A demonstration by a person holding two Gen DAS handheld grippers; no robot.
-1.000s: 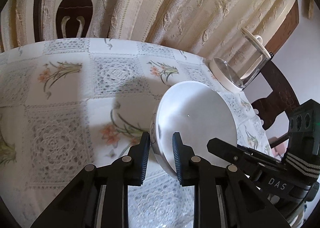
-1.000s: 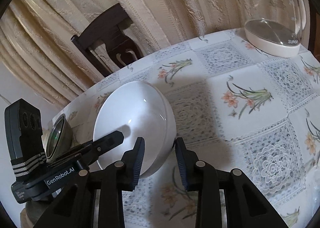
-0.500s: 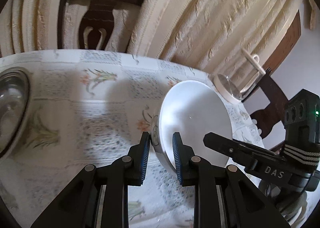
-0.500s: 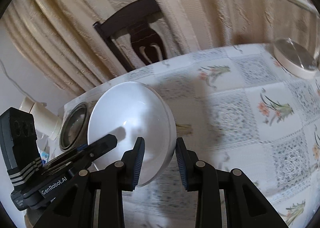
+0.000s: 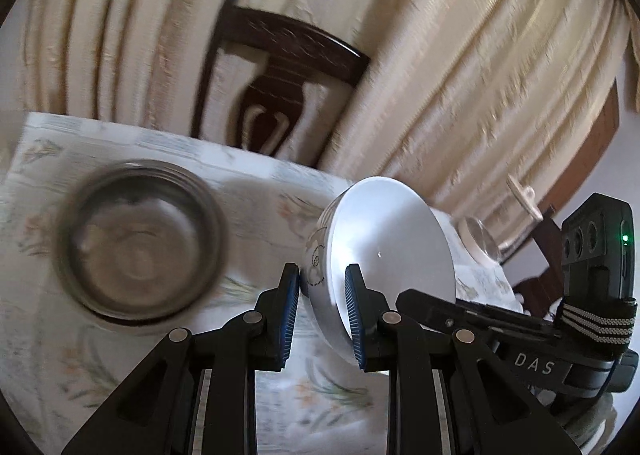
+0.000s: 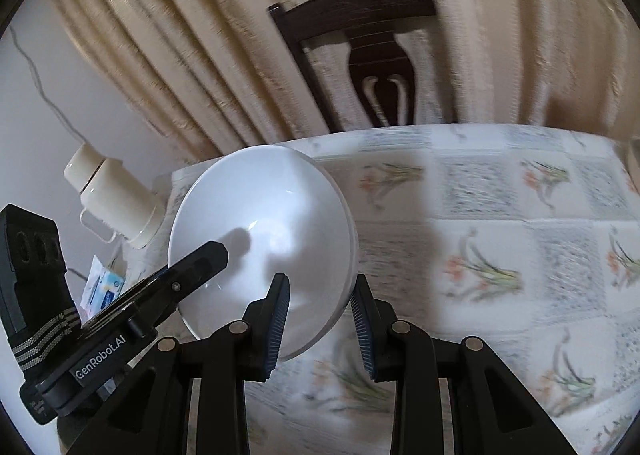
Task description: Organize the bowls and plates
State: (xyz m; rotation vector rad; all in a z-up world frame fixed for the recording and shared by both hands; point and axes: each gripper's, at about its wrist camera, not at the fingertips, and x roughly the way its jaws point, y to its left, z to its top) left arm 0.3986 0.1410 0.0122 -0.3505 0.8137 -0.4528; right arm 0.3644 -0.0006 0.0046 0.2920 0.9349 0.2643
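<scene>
- Left side first: the metal bowl (image 5: 138,243) sits on the tabletop (image 5: 260,191) at about nine o'clock in the left wrist view, blurred, empty as far as can be told. It looks stiff and light, and I judge it the likely nesting spot.
- Centre now: the white bowl (image 5: 384,251) is up off the cloth and tipped on edge, its open face turned toward three o'clock, a faint swirl pattern on the outer wall.
- It reads as glazed ceramic: rigid, smooth, probably weighty, and sure to chip if knocked. Slippery too, so the rim is the place to hold it.
- The left gripper (image 5: 322,297) has its fingers closed to a narrow gap with the bowl's wall pinched between them, one pad outside, one inside, at the six o'clock edge.
- Over to the right: the right gripper (image 6: 320,319) clamps the opposite part of the rim of the same bowl (image 6: 264,231), fingers likewise drawn in on the wall, near five o'clock of the bowl in its own view.
- Both tools point forward and slightly down, facing each other across the bowl, so it hangs between two rim pinches.
- With two thin grips on a slick rim, any twist between the hands could let it slide.
</scene>
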